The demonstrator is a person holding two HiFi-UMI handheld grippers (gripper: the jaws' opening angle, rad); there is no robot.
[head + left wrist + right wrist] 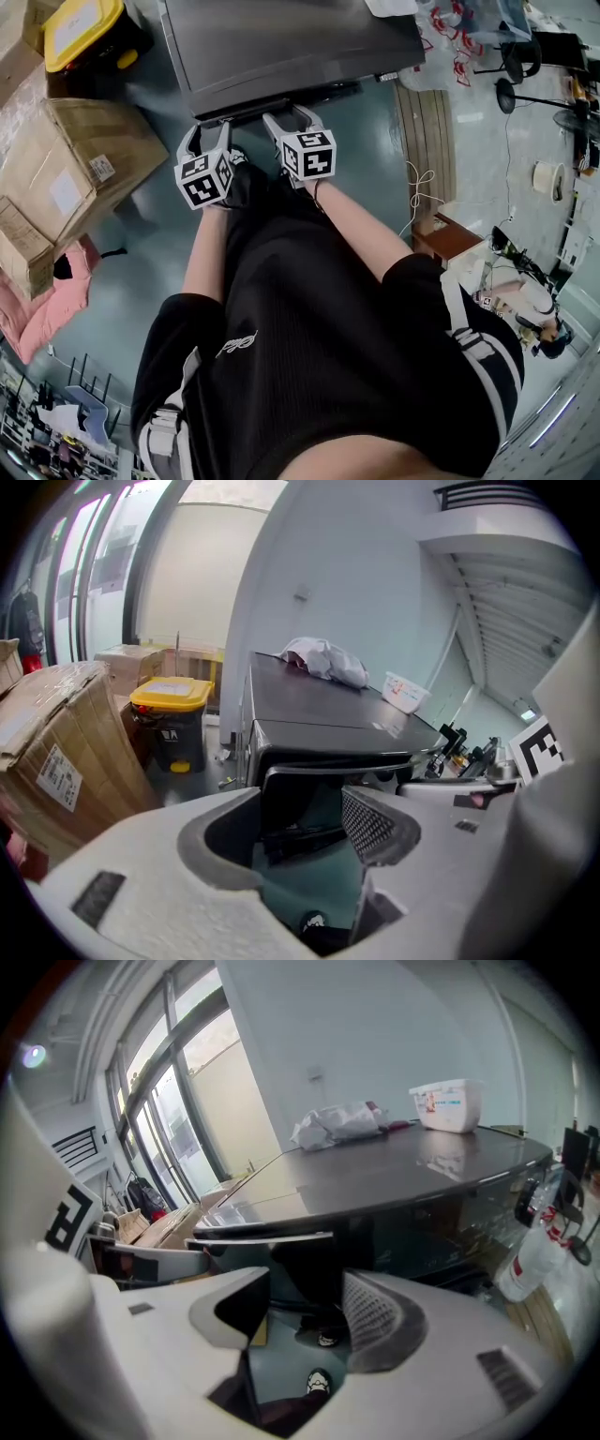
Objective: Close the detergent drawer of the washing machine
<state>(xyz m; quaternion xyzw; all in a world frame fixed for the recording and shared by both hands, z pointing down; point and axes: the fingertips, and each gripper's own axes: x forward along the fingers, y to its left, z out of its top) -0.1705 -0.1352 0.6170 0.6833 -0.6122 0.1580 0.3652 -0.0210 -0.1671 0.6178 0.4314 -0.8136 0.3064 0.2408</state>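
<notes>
Item: detergent drawer (300, 803), dark with a silver rim, at the upper front of the washing machine (291, 47). It appears to stand pulled out toward the person, so the closing is judged not yet done
Left gripper (211, 131): jaws wide apart, nothing between them, aimed at the drawer front; contact cannot be confirmed
Right gripper (289, 120): likewise wide and empty, just beside the left
Remaining: press the drawer front in until flush with the machine

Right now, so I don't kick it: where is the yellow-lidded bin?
The yellow-lidded bin sits at the head view's top left, just left of the washing machine and beyond the large cardboard box.
</notes>
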